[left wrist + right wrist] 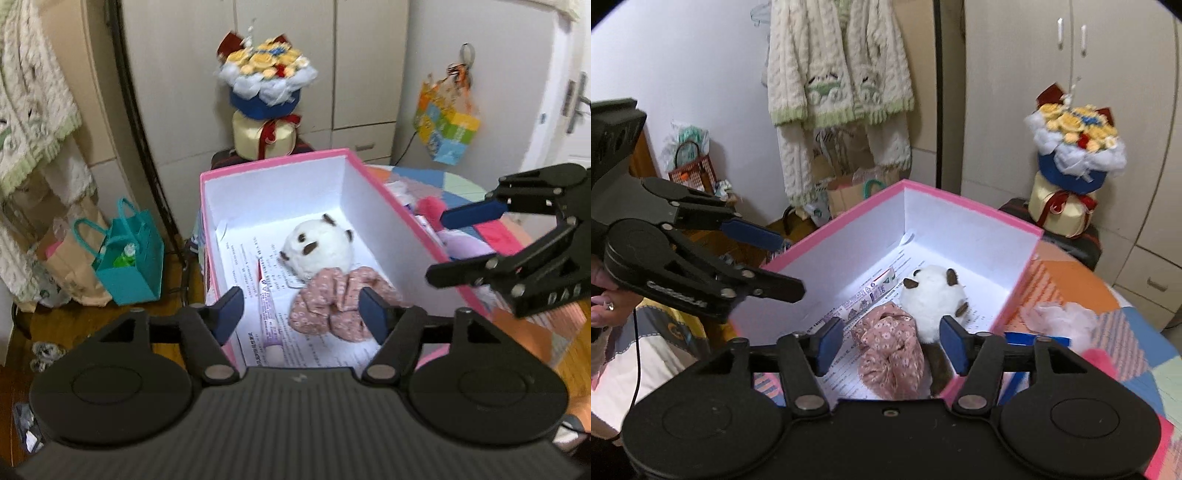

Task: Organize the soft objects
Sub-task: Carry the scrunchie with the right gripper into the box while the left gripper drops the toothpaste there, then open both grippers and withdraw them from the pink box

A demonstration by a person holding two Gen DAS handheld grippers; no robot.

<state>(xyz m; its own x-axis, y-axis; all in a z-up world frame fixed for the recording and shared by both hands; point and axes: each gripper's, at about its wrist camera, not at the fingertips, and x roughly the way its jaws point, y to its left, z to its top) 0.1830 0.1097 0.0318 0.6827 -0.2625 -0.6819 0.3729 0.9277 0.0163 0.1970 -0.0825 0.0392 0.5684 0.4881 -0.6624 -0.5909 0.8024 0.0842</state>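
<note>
Both grippers, left [301, 314] and right [892, 343], hover released above the pink box [402, 206], nothing between their jaws. Inside: 1 plush toy [319, 251], 1 floral cloth bundle [332, 302], 1 tube [269, 317].

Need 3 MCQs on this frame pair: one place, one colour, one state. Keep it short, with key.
1. Where does the white plush toy lie?
A. inside the pink box
B. on the floor
C. in the teal bag

2. What colour is the cloth bundle beside the toy?
A. green
B. pink floral
C. black

3. How do the left tongs and right tongs stand?
A. both shut on the toy
B. one shut on the cloth
C. both open, holding nothing

Key: 1 A, the toy rests on printed paper on the box floor. 2 B, a small flower print shows in both views. 3 C, gaps show between the pads, above the box.
</note>
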